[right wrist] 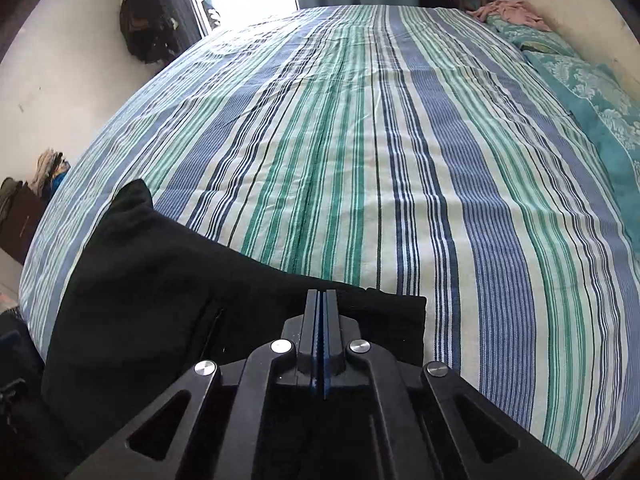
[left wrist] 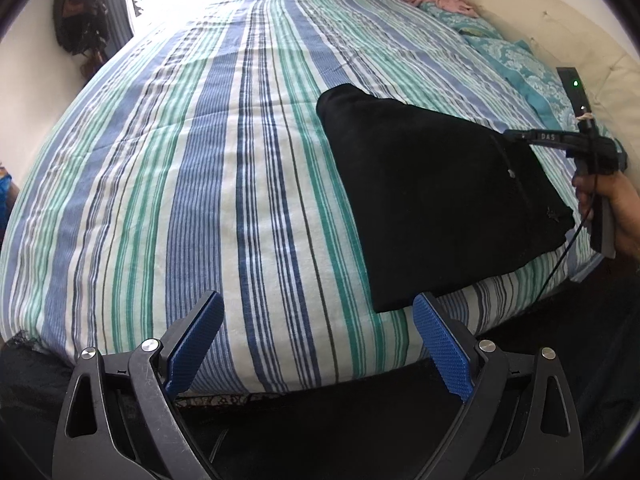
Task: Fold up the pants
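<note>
The black pants (left wrist: 436,196) lie folded into a compact block on the striped bed sheet (left wrist: 200,168), near the bed's front right edge. My left gripper (left wrist: 318,312) is open and empty, hovering at the front edge just left of the pants' near corner. My right gripper (left wrist: 516,135) reaches in from the right, shut at the pants' right edge. In the right wrist view the right gripper (right wrist: 321,300) has its blue pads pressed together over the pants (right wrist: 168,280); whether cloth is pinched between them is not visible.
Teal patterned pillows (left wrist: 516,64) lie along the cream headboard (left wrist: 560,28) at the right. Pink clothing (left wrist: 440,0) sits at the far right corner. Dark bags (left wrist: 80,24) hang on the left wall beside a bright doorway. The bed sheet (right wrist: 360,140) stretches ahead.
</note>
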